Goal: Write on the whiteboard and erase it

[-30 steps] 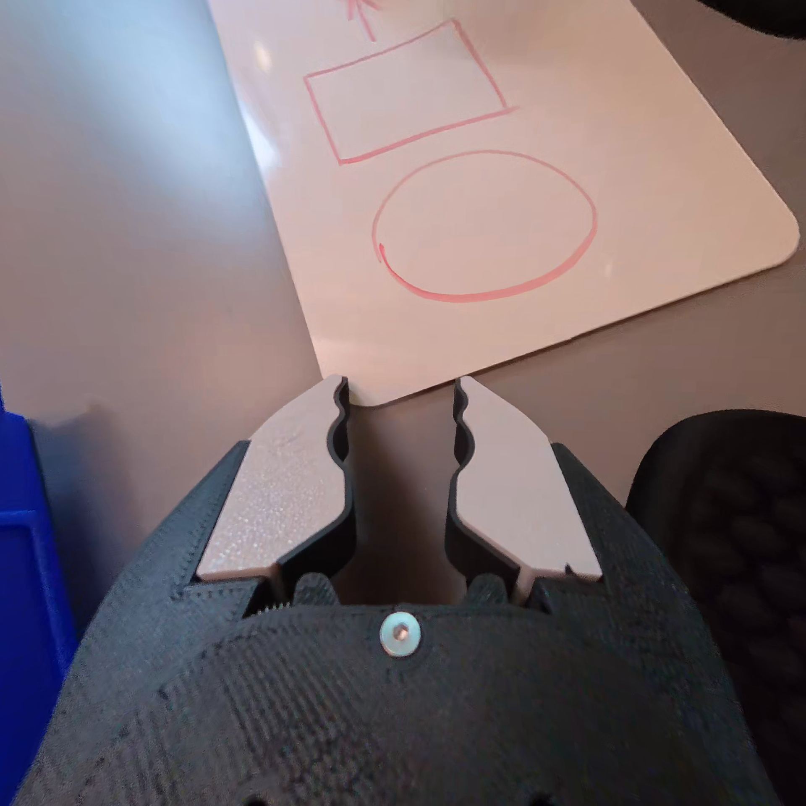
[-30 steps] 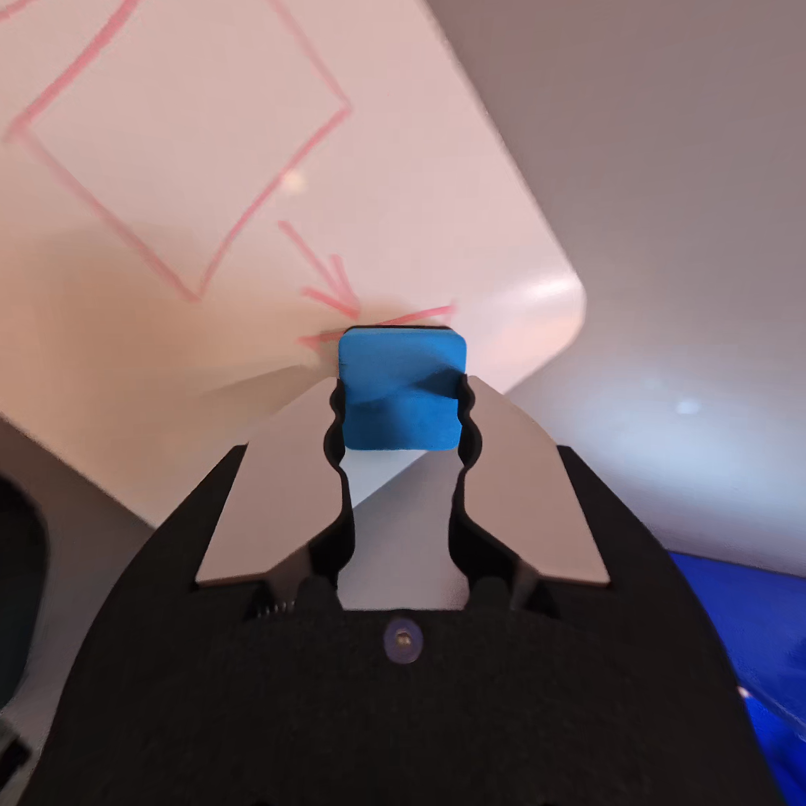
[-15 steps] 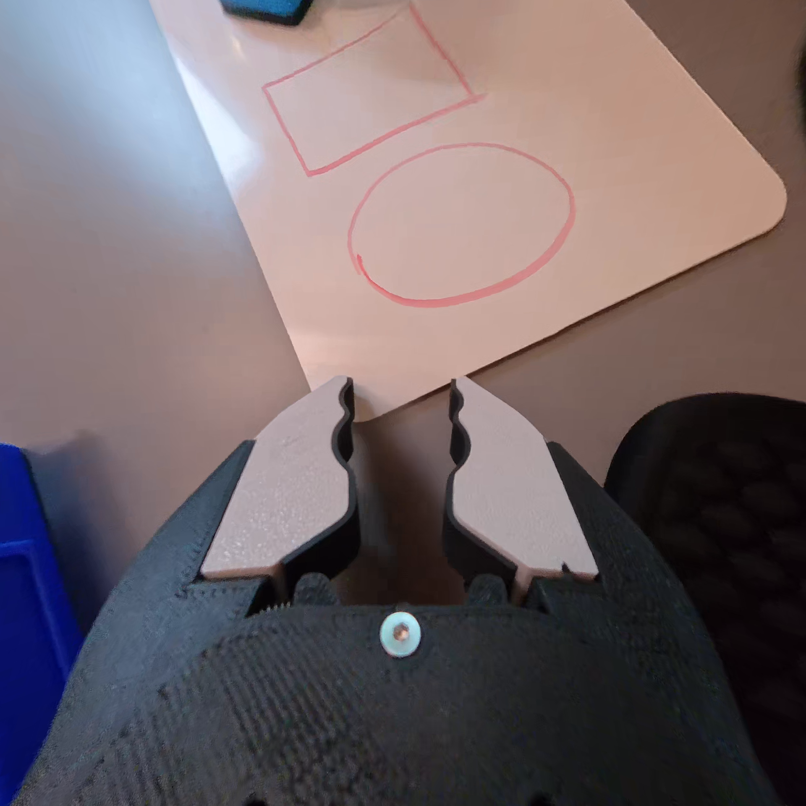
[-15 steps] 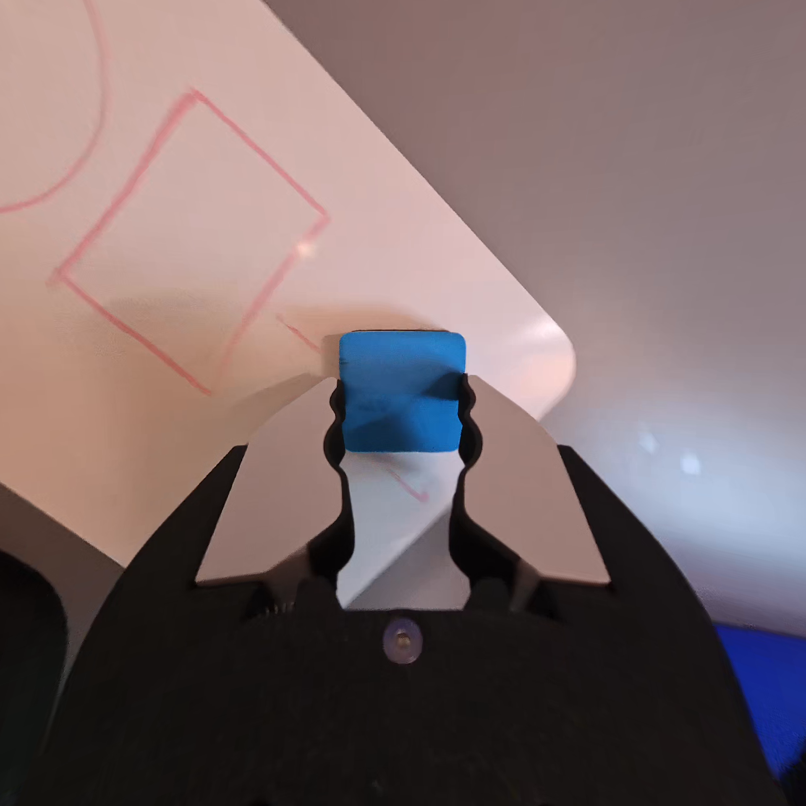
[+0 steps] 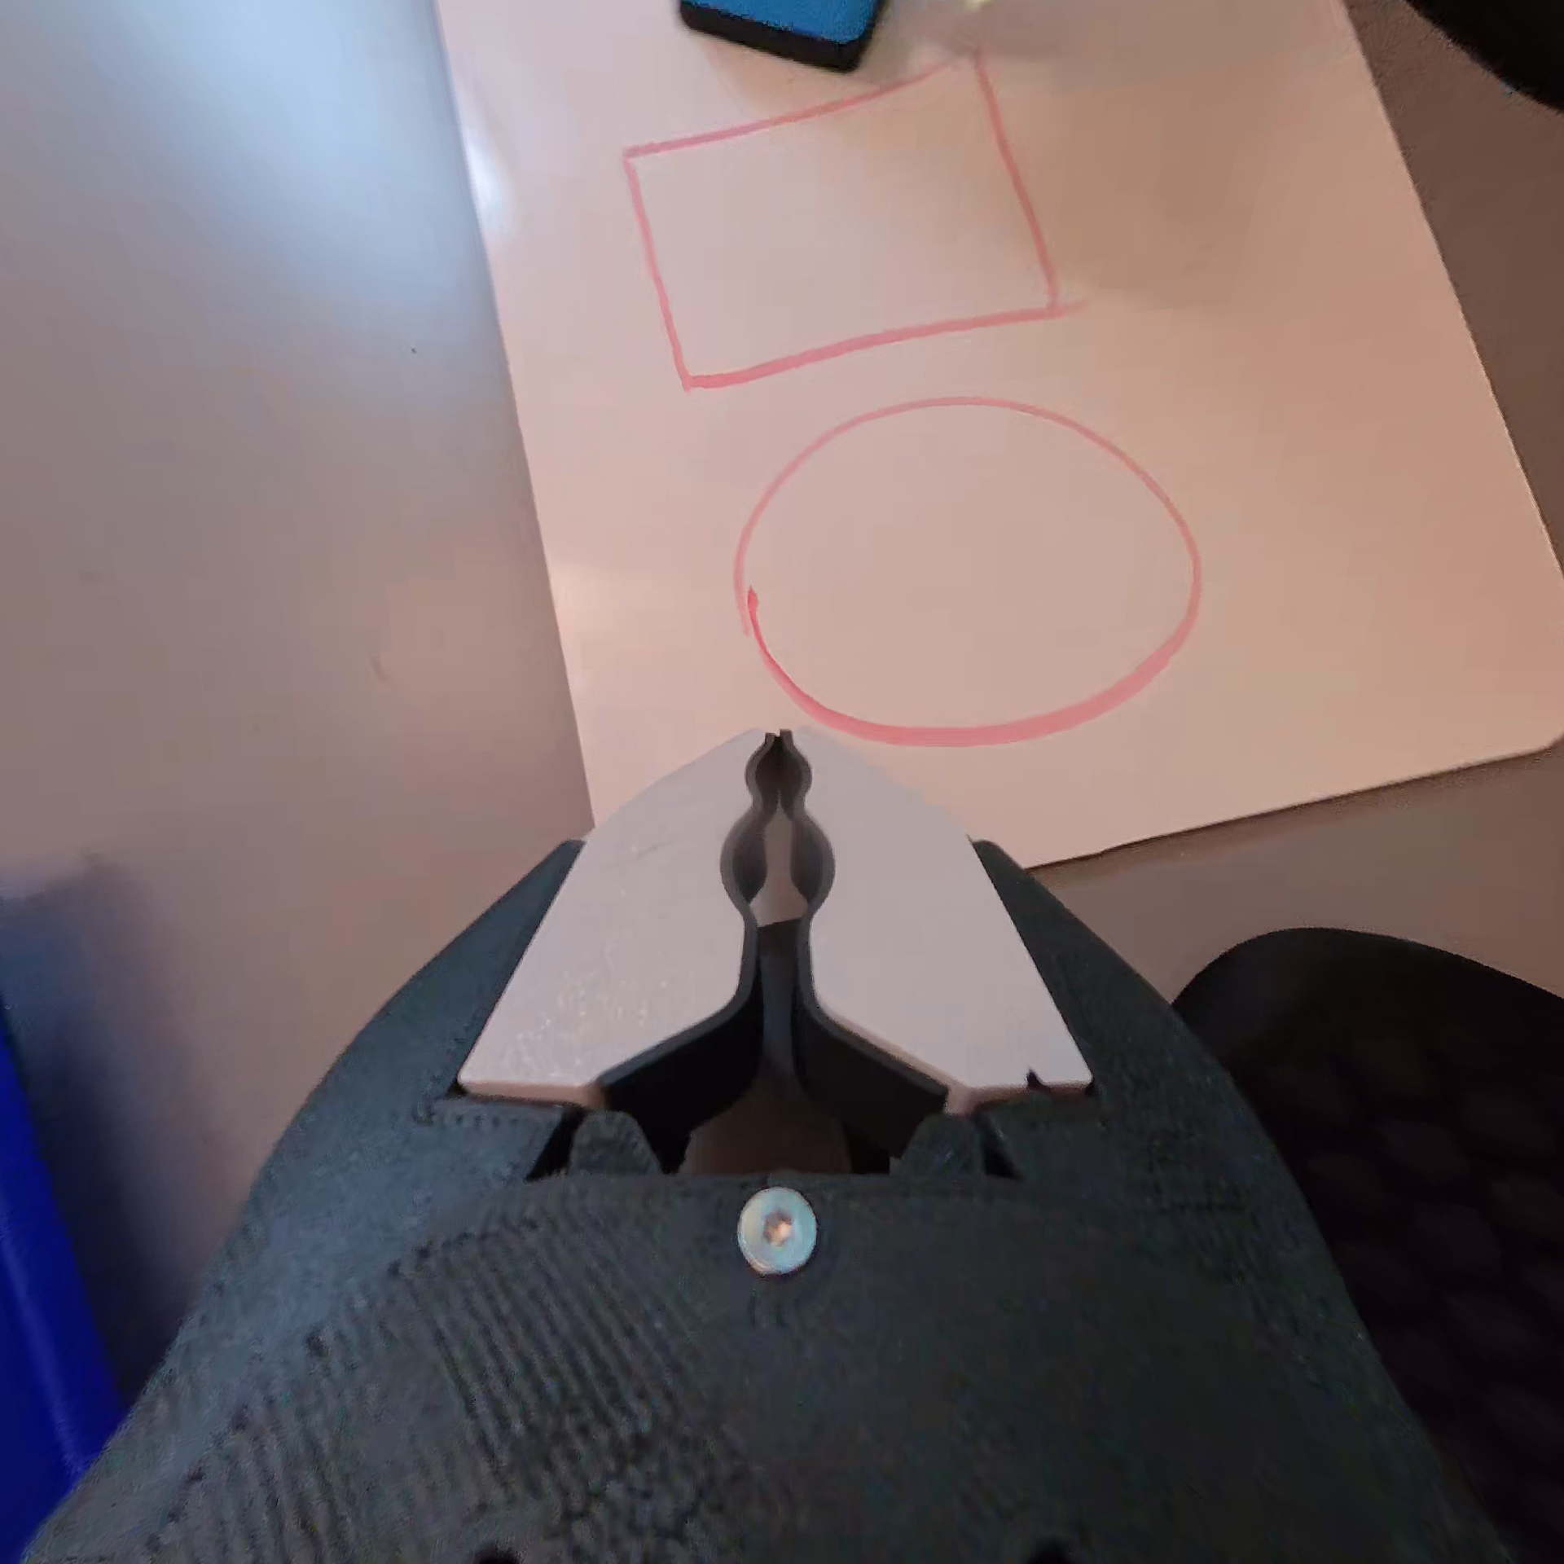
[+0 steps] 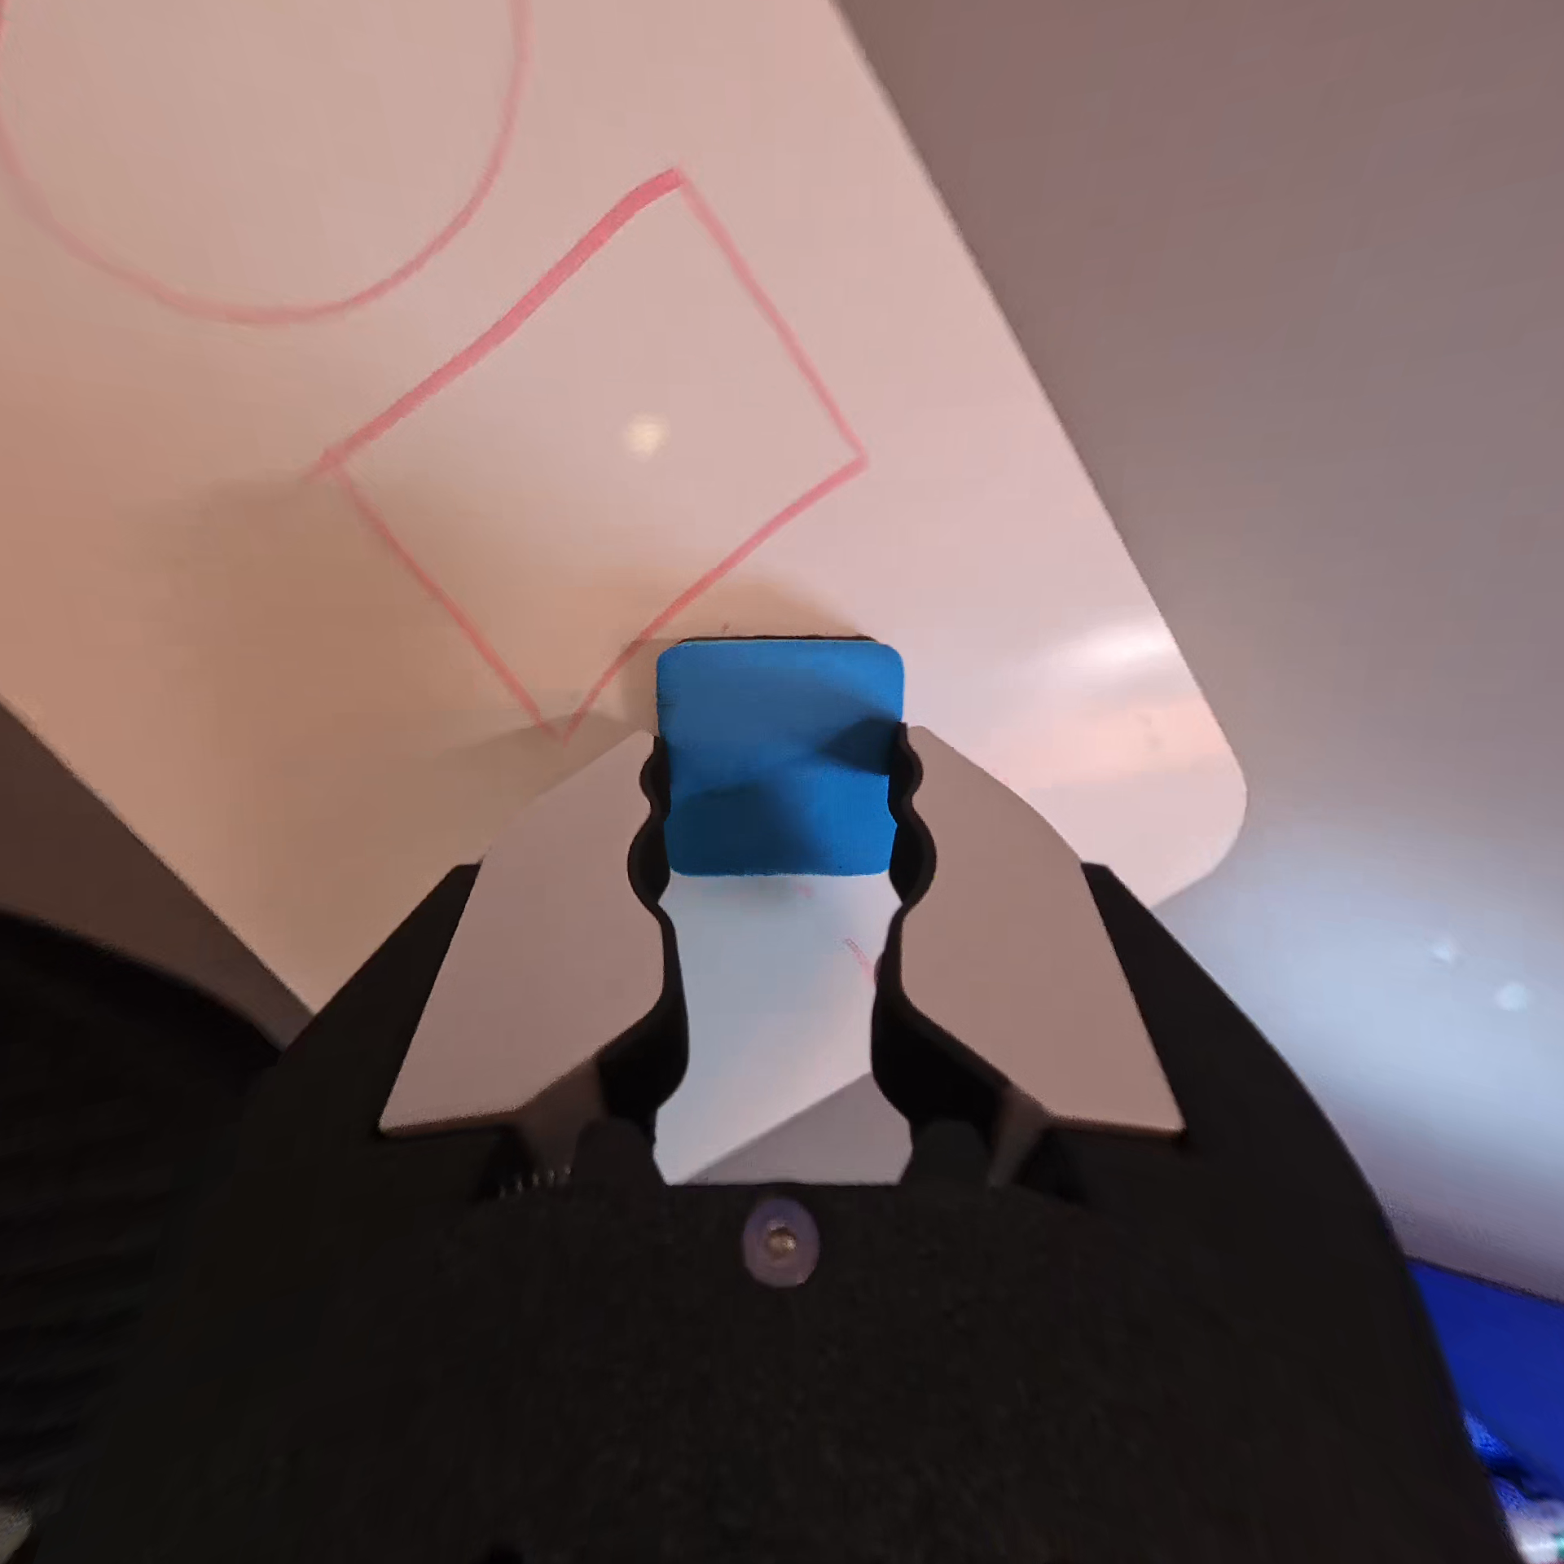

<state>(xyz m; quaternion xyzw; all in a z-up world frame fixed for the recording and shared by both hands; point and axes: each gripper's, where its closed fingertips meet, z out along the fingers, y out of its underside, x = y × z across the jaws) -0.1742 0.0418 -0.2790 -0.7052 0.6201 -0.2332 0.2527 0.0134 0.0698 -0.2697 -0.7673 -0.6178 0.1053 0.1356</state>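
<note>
A white whiteboard (image 5: 1185, 423) lies flat on the grey table, with a red rectangle (image 5: 838, 228) and a red circle (image 5: 965, 575) drawn on it. My left gripper (image 5: 779, 738) is shut with nothing between its pads, over the board's near left corner. My right gripper (image 6: 779, 753) is shut on a blue eraser (image 6: 779, 753) with a black base and holds it on the whiteboard (image 6: 592, 381) at a corner of the rectangle (image 6: 592, 457). The eraser also shows in the left wrist view (image 5: 783, 30) at the board's far end. A faint red trace (image 6: 855, 948) lies behind the eraser.
A blue bin (image 5: 34, 1269) stands at the left edge of the left wrist view and shows at the lower right in the right wrist view (image 6: 1489, 1371). A black mesh chair (image 5: 1396, 1142) sits beside the table's near edge. Spacing between my two grippers at the tips: around 20 cm.
My left gripper's pads came together on air and moved onto the board's corner. My right gripper slid the eraser across the board; the red arrow beside the rectangle is gone.
</note>
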